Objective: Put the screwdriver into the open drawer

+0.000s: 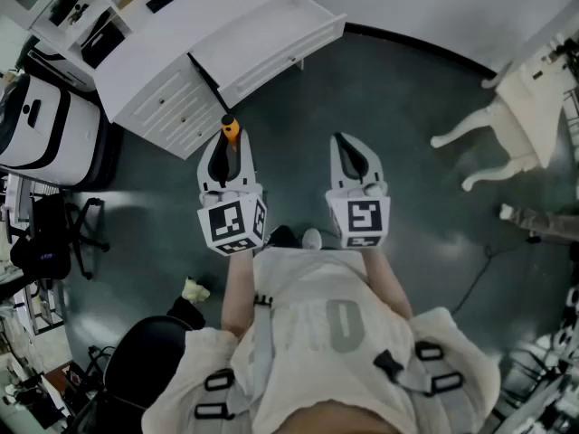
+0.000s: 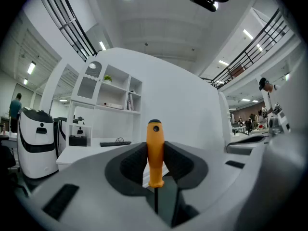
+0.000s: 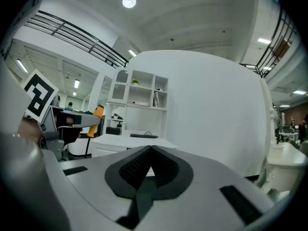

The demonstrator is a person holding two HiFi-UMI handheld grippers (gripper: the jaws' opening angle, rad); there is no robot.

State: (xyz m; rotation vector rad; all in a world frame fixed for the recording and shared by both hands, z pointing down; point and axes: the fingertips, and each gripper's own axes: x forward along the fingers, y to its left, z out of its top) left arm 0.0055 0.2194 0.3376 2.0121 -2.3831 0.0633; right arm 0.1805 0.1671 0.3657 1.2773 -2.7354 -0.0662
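Note:
An orange-handled screwdriver (image 1: 232, 130) stands upright between the jaws of my left gripper (image 1: 226, 155), handle up and dark shaft down. In the left gripper view the pads press on the screwdriver's handle (image 2: 155, 154), so the left gripper (image 2: 155, 150) is shut on it. The white desk's open drawer (image 1: 269, 36) juts out over the floor just ahead of the left gripper. My right gripper (image 1: 349, 145) hangs beside the left one, level, its jaws closed tip to tip with nothing in them (image 3: 150, 149). From the right gripper view the screwdriver (image 3: 97, 112) shows at the left.
A white desk (image 1: 149, 48) with a small drawer unit (image 1: 167, 107) fills the upper left. A white machine (image 1: 36, 120) stands left of it, a white stool (image 1: 502, 125) at the right. A black chair (image 1: 149, 360) is behind the person. White shelves (image 2: 111, 96) rise above the desk.

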